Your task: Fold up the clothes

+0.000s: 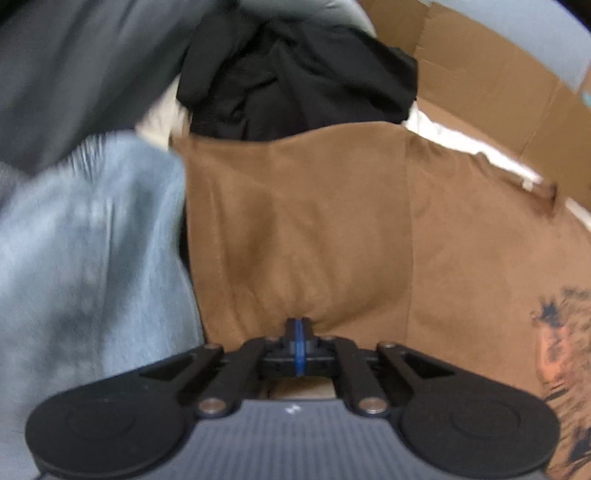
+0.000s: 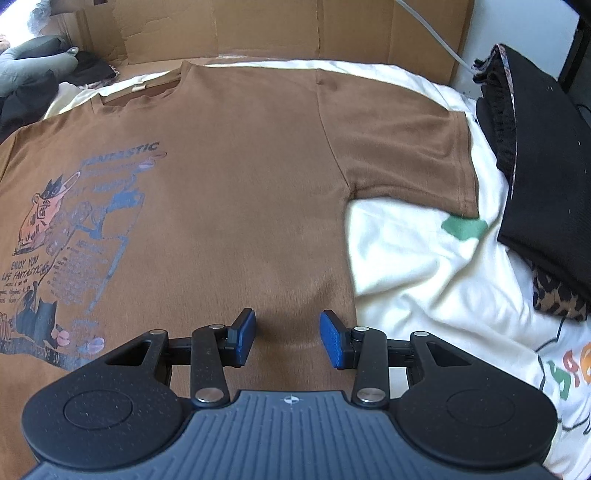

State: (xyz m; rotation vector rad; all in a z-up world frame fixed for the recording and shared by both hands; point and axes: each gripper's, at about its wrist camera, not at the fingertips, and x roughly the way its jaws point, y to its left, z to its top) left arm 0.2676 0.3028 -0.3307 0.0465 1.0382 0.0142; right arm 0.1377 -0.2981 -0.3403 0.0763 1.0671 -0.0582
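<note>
Currently, the left gripper (image 1: 299, 326) has its blue-padded fingers pressed together on a fold of the brown T-shirt (image 1: 303, 229) — the cloth puckers right at the fingertips. Ahead of those fingers the shirt's sleeve spreads flat, with a black garment (image 1: 295, 77) bunched beyond it and a pale blue fabric (image 1: 85, 240) to their left, blurred. The right gripper (image 2: 287, 334) sits with its fingers spread wide, holding nothing; both pads hover over the shirt's lower side edge. The shirt (image 2: 229, 177) lies face up on a cream printed sheet (image 2: 424, 266), its graphic print (image 2: 74, 240) to the left of the fingers, one sleeve ahead and to the right. Folded black clothing (image 2: 546, 177) lies far right — cardboard (image 2: 280, 26) stands behind.
</note>
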